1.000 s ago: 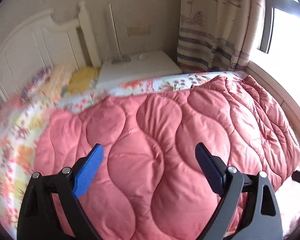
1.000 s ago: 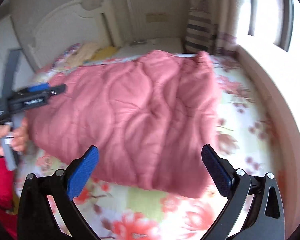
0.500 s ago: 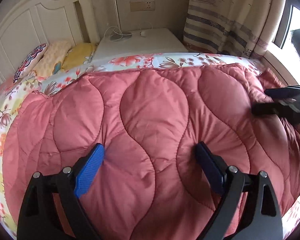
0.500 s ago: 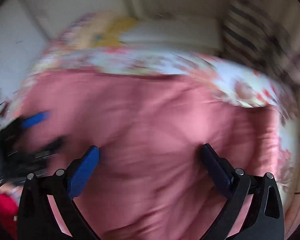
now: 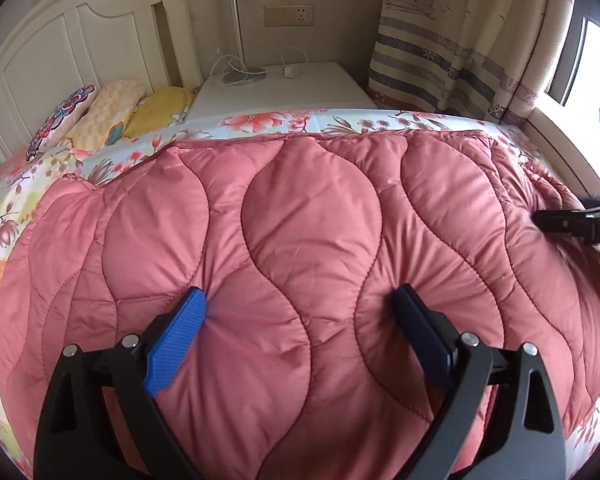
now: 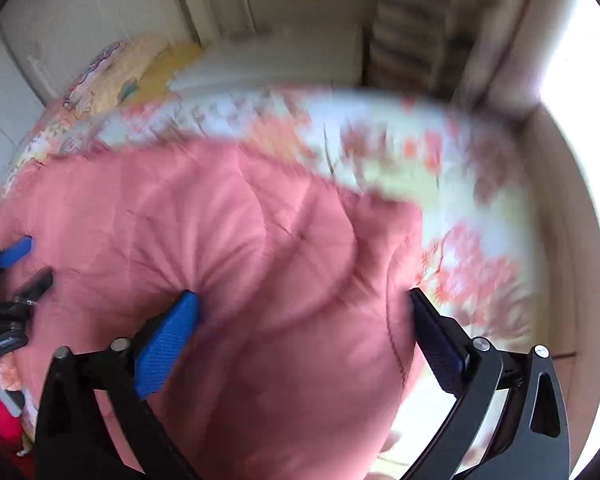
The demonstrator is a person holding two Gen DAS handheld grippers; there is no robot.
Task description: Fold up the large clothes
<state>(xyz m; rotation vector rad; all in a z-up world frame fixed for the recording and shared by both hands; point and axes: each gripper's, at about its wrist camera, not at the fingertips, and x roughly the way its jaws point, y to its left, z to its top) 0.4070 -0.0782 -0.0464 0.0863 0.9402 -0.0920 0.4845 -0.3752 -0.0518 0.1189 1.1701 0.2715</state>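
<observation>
At the far left, the white headboard (image 5: 60,40) stood behind the small pillows (image 5: 112,112), which lay clear of your work at the head of the floral bed sheet (image 5: 16,184). You had the pink quilt (image 5: 300,232) lying bunched in a thick stack across that sheet, its far edge running just short of the white nightstand (image 5: 280,88).

Your left gripper (image 5: 300,308) sat low over the near part of the quilt with its jaws spread wide. Both pads dented the padding, but no fold was pinched between them, so I judged you were pressing the stack down to flatten it, not lifting it.

Further right, your right gripper (image 6: 304,308) was also wide open and holding nothing. Its left pad pushed into the quilt, with creases radiating from it, while its right pad sat just beside the quilt's right edge. That view was blurred, so finer contact could not be told. Placing one tool at each end probably kept the puffy layers from springing apart.

The striped curtain (image 5: 440,40) hung at the far right by the window.
</observation>
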